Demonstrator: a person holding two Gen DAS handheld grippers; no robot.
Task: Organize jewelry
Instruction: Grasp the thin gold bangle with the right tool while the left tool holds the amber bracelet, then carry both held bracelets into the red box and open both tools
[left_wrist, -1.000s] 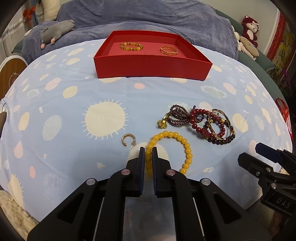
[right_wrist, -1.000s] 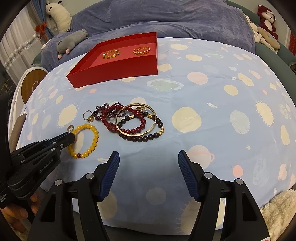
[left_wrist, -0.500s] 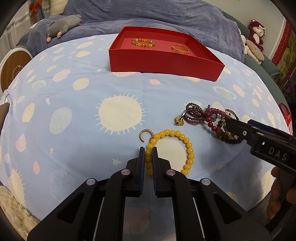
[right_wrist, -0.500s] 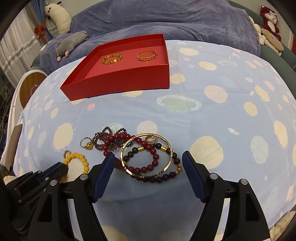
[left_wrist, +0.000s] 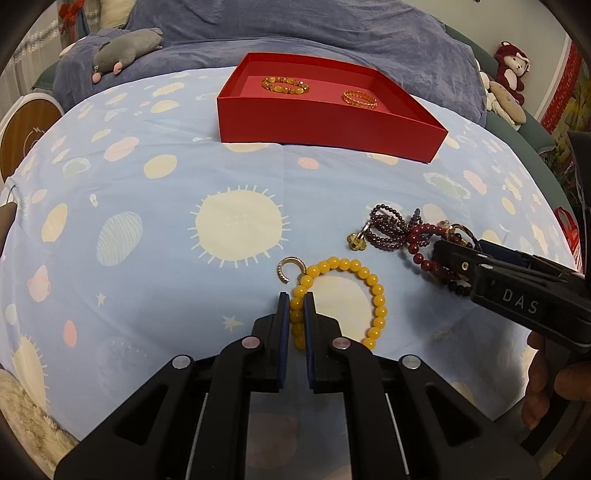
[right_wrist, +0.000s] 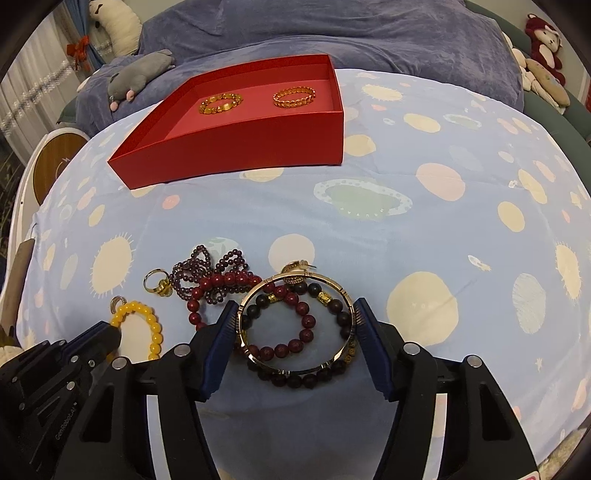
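Note:
A yellow bead bracelet (left_wrist: 376, 295) (right_wrist: 151, 321) lies on the blue patterned bedsheet, and my left gripper (left_wrist: 295, 297) (right_wrist: 107, 332) is shut on its left side. To the right is a heap of jewelry: a gold bangle (right_wrist: 325, 278), a red bead bracelet (right_wrist: 221, 282), a dark bead bracelet (right_wrist: 295, 380) and a purple bead string (left_wrist: 388, 229) (right_wrist: 207, 266). My right gripper (right_wrist: 295, 306) (left_wrist: 465, 251) straddles the bangle. Its jaws are closing, with the pads touching the rim on both sides. The red box (left_wrist: 325, 122) (right_wrist: 236, 158) farther back holds two golden bracelets.
A small gold hoop (left_wrist: 290, 267) touches the yellow bracelet, and a gold ring (left_wrist: 357, 242) (right_wrist: 159, 286) sits by the purple beads. A grey plush toy (left_wrist: 125, 44) and a dark blue blanket lie behind the box. A person's hand (left_wrist: 543, 384) holds the right gripper.
My right gripper came forward and down over the jewelry heap, and its jaws narrowed onto the gold bangle. The left gripper stayed shut on the yellow bracelet.

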